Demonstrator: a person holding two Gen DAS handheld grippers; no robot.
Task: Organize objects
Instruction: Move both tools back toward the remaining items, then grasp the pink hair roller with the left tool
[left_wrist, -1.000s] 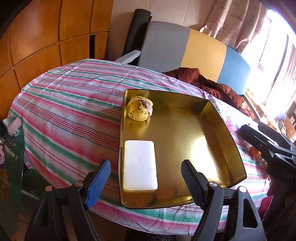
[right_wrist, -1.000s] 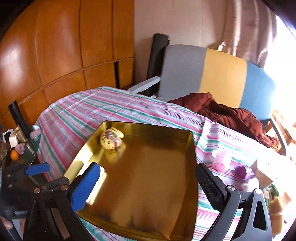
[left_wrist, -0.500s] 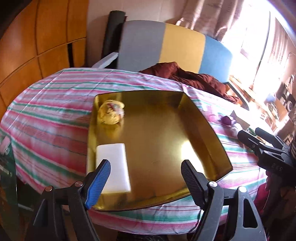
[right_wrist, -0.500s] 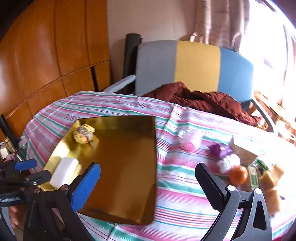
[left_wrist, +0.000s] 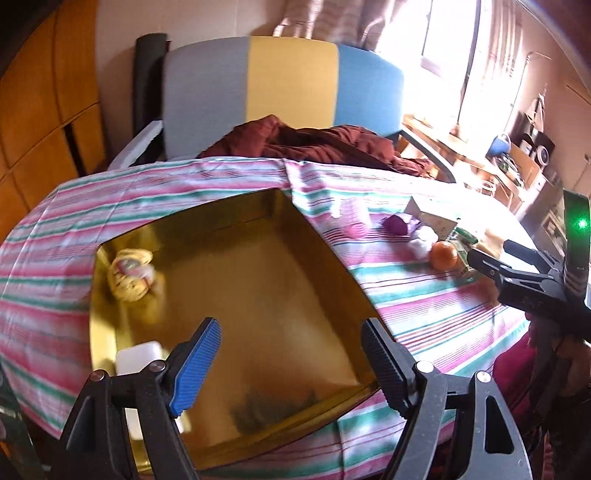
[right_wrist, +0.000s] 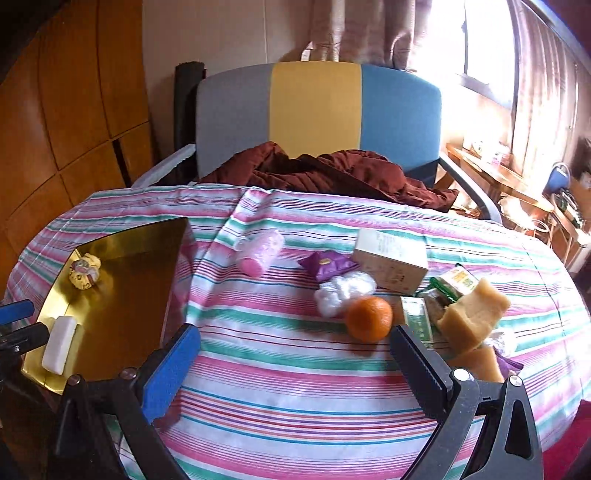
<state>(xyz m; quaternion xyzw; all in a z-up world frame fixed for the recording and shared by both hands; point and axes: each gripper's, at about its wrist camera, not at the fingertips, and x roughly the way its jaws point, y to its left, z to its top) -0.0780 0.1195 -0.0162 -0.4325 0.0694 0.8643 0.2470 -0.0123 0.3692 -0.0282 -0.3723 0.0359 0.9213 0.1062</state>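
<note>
Both tools swung rightward off the gold tray (right_wrist: 110, 295), right tool (right_wrist: 295, 365) now facing the orange (right_wrist: 369, 318)

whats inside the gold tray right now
Two things: a white soap-like bar near its front left corner and a small yellowish wrapped bundle toward the back left. The rest of the gold tray looks bare; the left gripper hides part of its front.

We see the soap (left_wrist: 137, 357) partly hidden behind the left gripper's blue finger (left_wrist: 195, 365). Motion blur smears the tray (left_wrist: 280, 317) floor in the left view. Box (right_wrist: 391, 260) print too small to read. Right gripper (left_wrist: 495, 260) cut off by frame edge.
</note>
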